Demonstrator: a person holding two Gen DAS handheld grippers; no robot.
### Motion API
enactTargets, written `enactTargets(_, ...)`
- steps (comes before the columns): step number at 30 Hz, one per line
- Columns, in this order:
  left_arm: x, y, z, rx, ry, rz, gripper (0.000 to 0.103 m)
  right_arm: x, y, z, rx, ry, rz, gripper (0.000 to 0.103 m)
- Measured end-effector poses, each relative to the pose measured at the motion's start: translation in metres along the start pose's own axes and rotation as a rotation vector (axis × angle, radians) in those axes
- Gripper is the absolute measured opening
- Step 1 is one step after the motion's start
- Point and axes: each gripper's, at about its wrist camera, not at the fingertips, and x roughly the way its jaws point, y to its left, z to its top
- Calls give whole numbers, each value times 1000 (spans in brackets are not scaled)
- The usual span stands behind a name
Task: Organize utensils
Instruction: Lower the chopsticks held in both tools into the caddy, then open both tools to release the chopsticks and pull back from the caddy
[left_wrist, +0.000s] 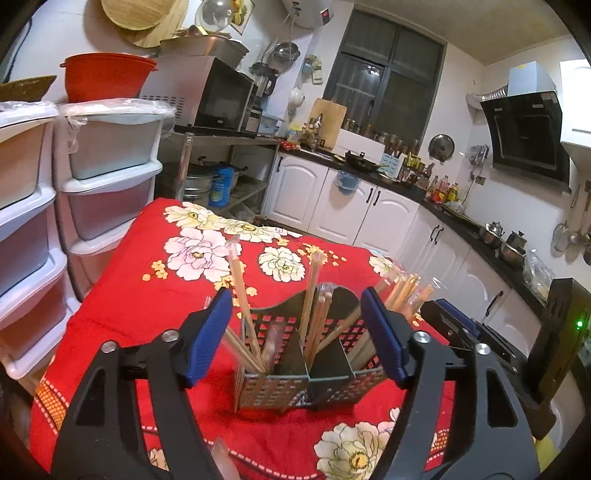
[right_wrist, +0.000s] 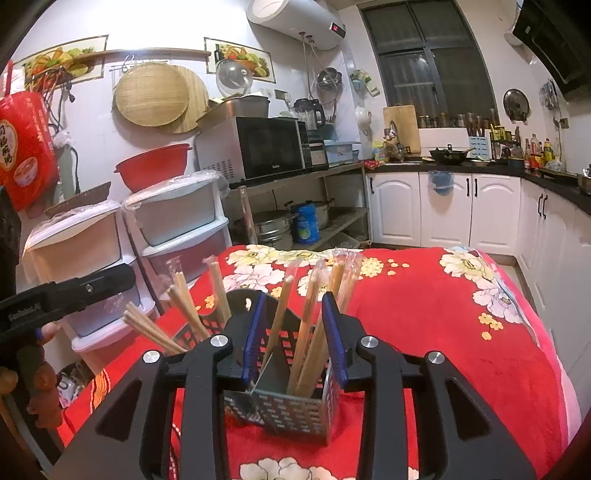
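We stand clear of the filled chopstick caddy

Both grippers are empty: our left gripper (left_wrist: 295, 332) gapes wide, our right gripper (right_wrist: 295, 334) is partly open, each framing the caddy (left_wrist: 295, 380) on the red floral cloth (left_wrist: 140, 295). We should back straight out, keeping our pads off the leaning chopsticks (right_wrist: 306, 325) so nothing tips.

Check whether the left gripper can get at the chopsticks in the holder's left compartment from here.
Probably yes: the left gripper is open right before the holder, and those chopsticks lean clear above its rim.
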Motion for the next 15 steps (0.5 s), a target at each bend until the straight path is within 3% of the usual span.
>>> enactTargets(8, -17, -7, -18, 19, 2, 7, 85, -19, 5, -17, -31, -4, -7, 47)
enactTargets(15, -32, -12, -39, 48, 4, 21, 91, -35, 6, -34, -44, 12, -7, 62)
